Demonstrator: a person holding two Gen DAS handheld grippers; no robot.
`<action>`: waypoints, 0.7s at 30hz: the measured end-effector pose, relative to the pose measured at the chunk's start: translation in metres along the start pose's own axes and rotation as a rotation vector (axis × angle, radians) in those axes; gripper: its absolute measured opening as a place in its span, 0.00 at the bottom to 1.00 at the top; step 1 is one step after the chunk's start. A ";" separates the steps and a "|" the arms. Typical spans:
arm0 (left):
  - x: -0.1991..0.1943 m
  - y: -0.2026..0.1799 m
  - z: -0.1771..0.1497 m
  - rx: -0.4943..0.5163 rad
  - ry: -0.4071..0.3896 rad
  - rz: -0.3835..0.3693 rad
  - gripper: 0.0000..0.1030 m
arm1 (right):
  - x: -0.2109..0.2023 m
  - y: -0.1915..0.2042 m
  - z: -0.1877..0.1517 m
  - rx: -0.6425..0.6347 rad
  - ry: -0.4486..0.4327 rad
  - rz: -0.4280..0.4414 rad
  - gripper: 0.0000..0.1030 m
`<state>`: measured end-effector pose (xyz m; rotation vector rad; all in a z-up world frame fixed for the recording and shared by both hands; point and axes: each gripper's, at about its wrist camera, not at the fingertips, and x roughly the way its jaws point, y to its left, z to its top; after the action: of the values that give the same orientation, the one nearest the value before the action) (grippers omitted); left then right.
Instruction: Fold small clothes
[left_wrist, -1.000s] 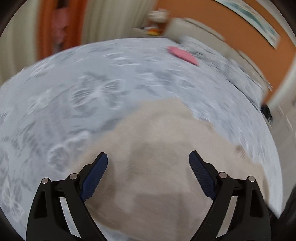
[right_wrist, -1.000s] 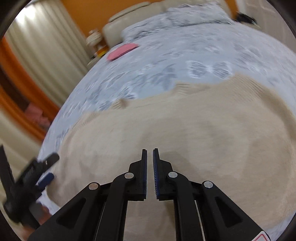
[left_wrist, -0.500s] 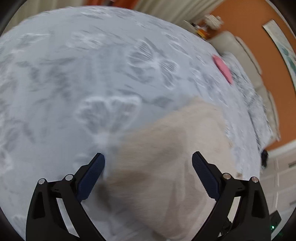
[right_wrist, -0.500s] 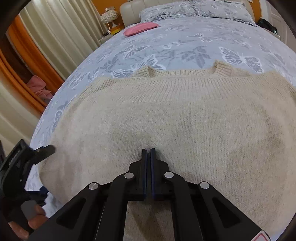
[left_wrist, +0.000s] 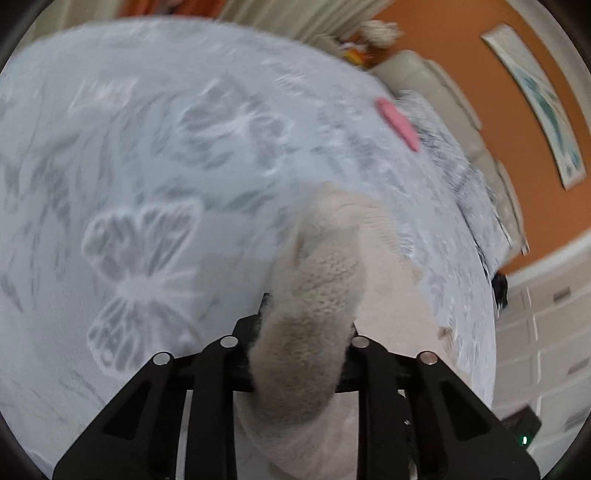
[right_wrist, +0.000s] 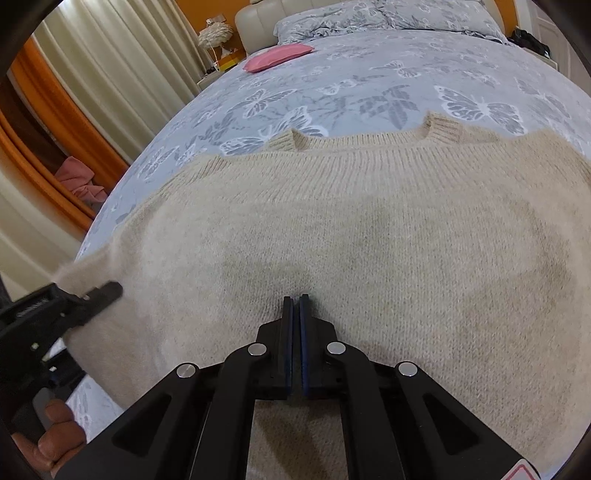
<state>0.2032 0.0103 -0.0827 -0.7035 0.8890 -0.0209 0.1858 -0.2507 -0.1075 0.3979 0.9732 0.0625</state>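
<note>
A beige knitted sweater lies spread flat on the bed, its neckline toward the pillows. My right gripper is shut and rests on the sweater's lower middle; no fold of cloth shows between its pads. My left gripper is shut on the sweater's left edge, and a bunched fold rises between the fingers and hides the pads. The left gripper also shows in the right wrist view, pinching that edge slightly off the bed.
The bed has a grey butterfly-print cover. A pink folded item lies near the pillows. Curtains and a nightstand lamp stand to the left. White drawers stand beyond the bed.
My left gripper was open over the sweater's edge; it has closed on it and lifted it a little. My right gripper stayed shut, pressed on the sweater.
</note>
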 end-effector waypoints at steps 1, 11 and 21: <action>-0.003 -0.006 0.001 0.025 -0.011 -0.011 0.20 | 0.000 -0.001 0.000 0.005 0.000 0.003 0.02; -0.060 -0.098 -0.023 0.356 -0.140 -0.164 0.19 | 0.008 -0.019 -0.002 0.107 0.016 0.103 0.01; -0.060 -0.175 -0.078 0.556 -0.087 -0.177 0.19 | -0.041 -0.083 0.020 0.357 -0.037 0.246 0.11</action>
<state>0.1543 -0.1510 0.0262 -0.2569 0.6893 -0.3789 0.1691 -0.3427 -0.0947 0.8438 0.8948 0.1045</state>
